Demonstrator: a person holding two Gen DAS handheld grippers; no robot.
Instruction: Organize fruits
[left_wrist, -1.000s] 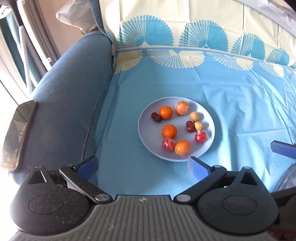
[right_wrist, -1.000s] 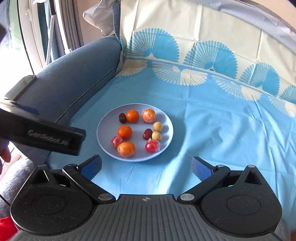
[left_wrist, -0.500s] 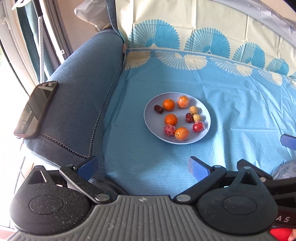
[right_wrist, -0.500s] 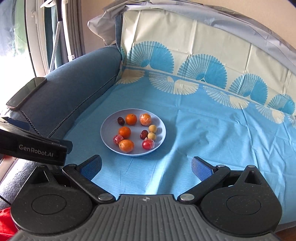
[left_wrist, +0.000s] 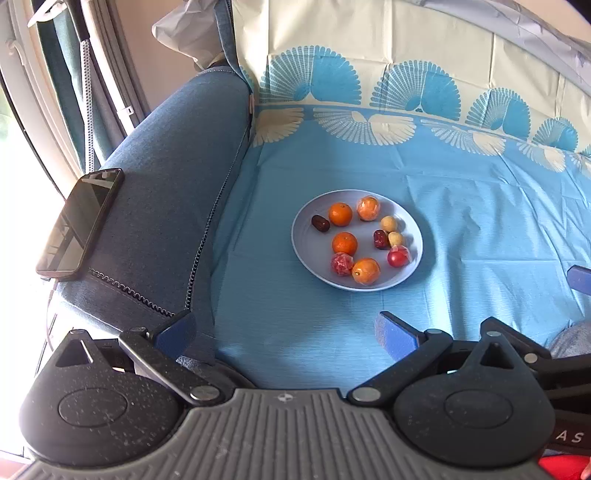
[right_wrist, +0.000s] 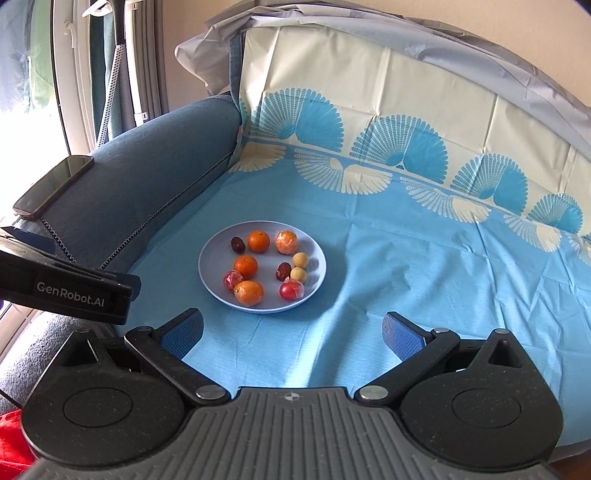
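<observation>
All the fruit lies on one pale plate (right_wrist: 314, 280) on the blue cloth (right_wrist: 424, 280), the plate serving as landmark: three oranges (right_wrist: 245, 266) on its left half, a wrapped orange (right_wrist: 287, 242) at the far rim, two dark dates (right_wrist: 237, 244), one far-left and one near centre, two pale longans (right_wrist: 300, 260) right of centre, and two wrapped red fruits (right_wrist: 291, 289) at the near rim. No fruit shows on the cloth beside the plate. The left gripper (left_wrist: 284, 330) and right gripper (right_wrist: 293, 330) hang short of the plate's near edge, jaws spread wide and empty. The scene fits either fruit gathered and awaiting sorting by kind, or a finished gathering; the pictures do not settle which. Should a pick follow, the judgement is that round fruit rolls: the jaws should straddle one piece from above, clear of its neighbours, and close gently, since the wrappers look slippery. A phone (right_wrist: 51, 184) lies on the armrest (right_wrist: 147, 173), left of the plate.
</observation>
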